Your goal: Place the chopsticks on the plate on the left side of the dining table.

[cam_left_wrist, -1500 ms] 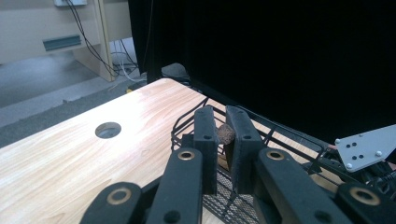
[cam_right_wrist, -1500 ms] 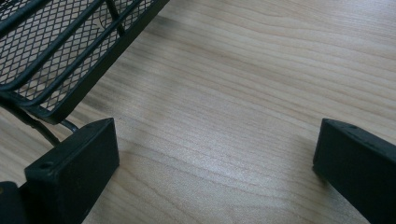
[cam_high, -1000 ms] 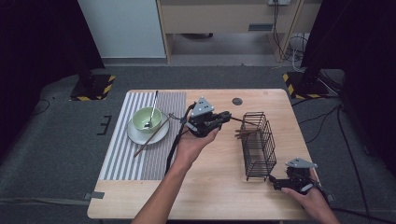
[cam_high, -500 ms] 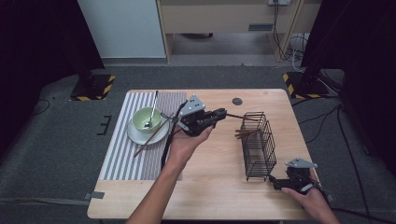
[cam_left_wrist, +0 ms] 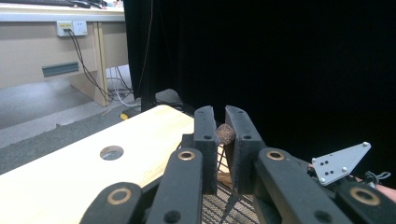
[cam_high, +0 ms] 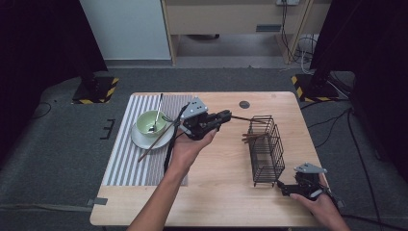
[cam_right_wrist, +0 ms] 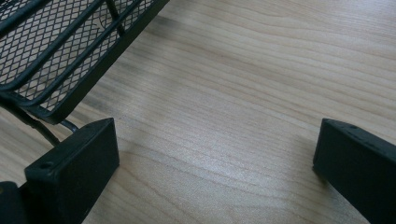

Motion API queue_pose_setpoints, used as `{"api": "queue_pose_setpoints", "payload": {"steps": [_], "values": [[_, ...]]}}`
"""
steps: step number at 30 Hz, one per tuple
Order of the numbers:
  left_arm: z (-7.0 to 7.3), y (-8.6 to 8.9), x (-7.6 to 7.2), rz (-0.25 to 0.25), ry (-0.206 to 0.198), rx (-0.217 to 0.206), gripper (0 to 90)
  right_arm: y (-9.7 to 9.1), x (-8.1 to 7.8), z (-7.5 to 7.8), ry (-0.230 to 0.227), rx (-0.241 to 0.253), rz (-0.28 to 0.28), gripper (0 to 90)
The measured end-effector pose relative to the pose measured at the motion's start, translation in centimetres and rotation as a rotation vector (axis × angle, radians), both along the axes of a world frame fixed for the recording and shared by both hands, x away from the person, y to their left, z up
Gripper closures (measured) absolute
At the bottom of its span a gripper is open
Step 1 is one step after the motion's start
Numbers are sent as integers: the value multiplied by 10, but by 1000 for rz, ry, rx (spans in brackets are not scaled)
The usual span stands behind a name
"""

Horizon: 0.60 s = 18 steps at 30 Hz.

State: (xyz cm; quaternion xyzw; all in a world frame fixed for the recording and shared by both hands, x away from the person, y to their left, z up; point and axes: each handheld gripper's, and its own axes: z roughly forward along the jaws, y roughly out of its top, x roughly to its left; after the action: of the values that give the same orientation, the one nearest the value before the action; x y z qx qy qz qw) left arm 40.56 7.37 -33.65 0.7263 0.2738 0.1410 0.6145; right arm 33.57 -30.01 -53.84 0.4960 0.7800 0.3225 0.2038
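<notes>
Left gripper (cam_high: 226,116) clamped on a brown chopstick (cam_high: 239,117) above the table's middle; right gripper (cam_right_wrist: 215,154) wide open, near corner.

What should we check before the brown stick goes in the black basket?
1. Left tool shut on the chopstick: ok.
2. Chopstick tip points toward the wire basket: ok.
3. Basket upright on the table: ok.
4. Room left in the basket beside the stick already there: cannot tell.
5. Right tool open, resting by the basket's near corner, clear of the path: ok.
</notes>
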Motion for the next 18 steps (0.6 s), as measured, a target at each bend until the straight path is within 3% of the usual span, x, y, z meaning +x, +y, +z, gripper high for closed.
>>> {"api": "queue_pose_setpoints", "payload": {"steps": [9,14,18], "values": [[5,5,0,4,-17,-21,832,0,0,0,1,1,-1,4],[12,15,-1,16,-39,-52,832,0,0,0,1,1,0,4],[17,22,-1,38,-58,-52,832,0,0,0,1,1,0,4]]}}
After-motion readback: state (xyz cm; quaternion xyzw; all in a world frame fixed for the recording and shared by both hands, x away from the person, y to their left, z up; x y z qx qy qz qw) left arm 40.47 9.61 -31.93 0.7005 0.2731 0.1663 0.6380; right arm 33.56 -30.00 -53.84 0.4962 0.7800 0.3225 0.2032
